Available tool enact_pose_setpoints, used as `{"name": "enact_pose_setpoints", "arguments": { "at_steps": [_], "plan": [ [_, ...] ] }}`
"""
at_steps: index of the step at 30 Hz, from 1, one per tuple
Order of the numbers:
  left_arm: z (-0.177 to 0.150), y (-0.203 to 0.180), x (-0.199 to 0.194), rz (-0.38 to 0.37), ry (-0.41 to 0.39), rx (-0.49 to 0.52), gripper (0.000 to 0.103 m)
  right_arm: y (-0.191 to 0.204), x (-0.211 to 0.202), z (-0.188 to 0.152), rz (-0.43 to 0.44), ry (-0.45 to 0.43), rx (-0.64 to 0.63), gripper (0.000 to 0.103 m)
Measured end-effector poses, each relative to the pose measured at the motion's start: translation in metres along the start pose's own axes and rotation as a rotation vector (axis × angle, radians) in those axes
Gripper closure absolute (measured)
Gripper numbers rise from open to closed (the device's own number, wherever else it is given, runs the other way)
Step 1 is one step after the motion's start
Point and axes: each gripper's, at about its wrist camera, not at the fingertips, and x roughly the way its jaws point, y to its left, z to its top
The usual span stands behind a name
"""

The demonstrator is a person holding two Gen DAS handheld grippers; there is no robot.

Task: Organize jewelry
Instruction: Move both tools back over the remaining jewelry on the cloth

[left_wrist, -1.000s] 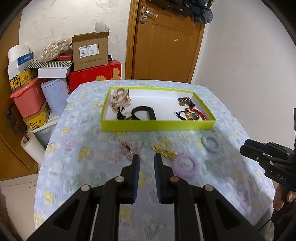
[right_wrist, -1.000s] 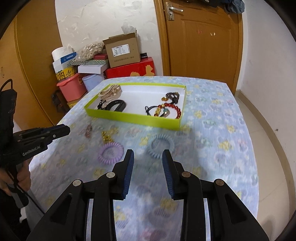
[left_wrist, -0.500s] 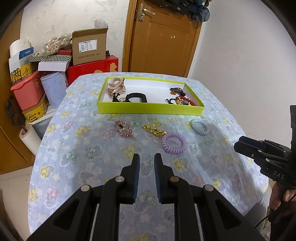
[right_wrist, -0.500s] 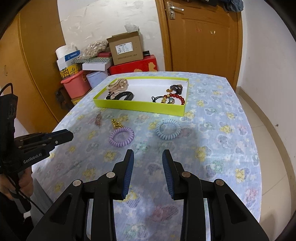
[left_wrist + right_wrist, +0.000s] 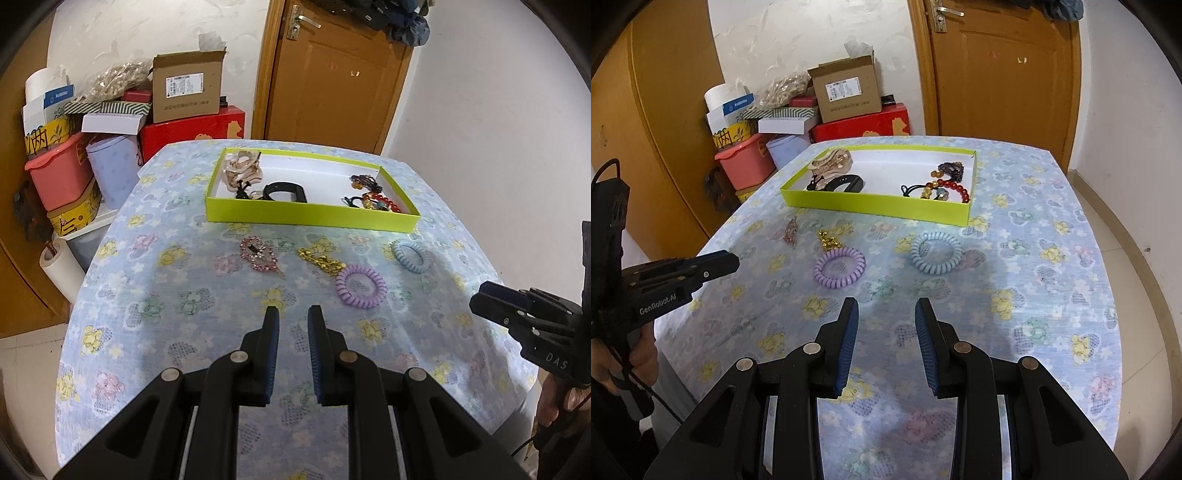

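A lime-green tray (image 5: 310,214) (image 5: 879,205) on the far half of the table holds hair clips, a black band and bead bracelets. On the cloth in front of it lie a pink jewelled clip (image 5: 258,254) (image 5: 791,229), a gold chain piece (image 5: 322,260) (image 5: 829,238), a purple coil hair tie (image 5: 361,285) (image 5: 839,267) and a blue coil hair tie (image 5: 410,255) (image 5: 936,252). My left gripper (image 5: 293,314) is open and empty, near the table's front. My right gripper (image 5: 886,306) is open and empty, short of both coil ties.
The table (image 5: 155,295) has a flowered blue cloth. Boxes, a pink tub (image 5: 59,177) and a paper roll stand off its far left. A wooden door (image 5: 332,74) is behind. The table edge drops off to the right (image 5: 1108,332).
Both grippers have pulled back and up from the table, so the loose jewelry now sits farther ahead. The right jaws have opened wider. The left jaws opened slightly.
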Motion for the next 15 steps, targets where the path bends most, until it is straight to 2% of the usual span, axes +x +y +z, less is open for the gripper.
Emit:
{"name": "enact_pose_setpoints", "arguments": {
  "at_steps": [5, 15],
  "plan": [
    [0.004, 0.008, 0.009, 0.008, 0.010, -0.016, 0.079, 0.002, 0.012, 0.002, 0.010, 0.021, -0.003, 0.070],
    [0.023, 0.024, 0.035, 0.014, 0.022, -0.054, 0.078, 0.001, 0.036, 0.010, 0.034, 0.048, -0.003, 0.070]
  ]
}}
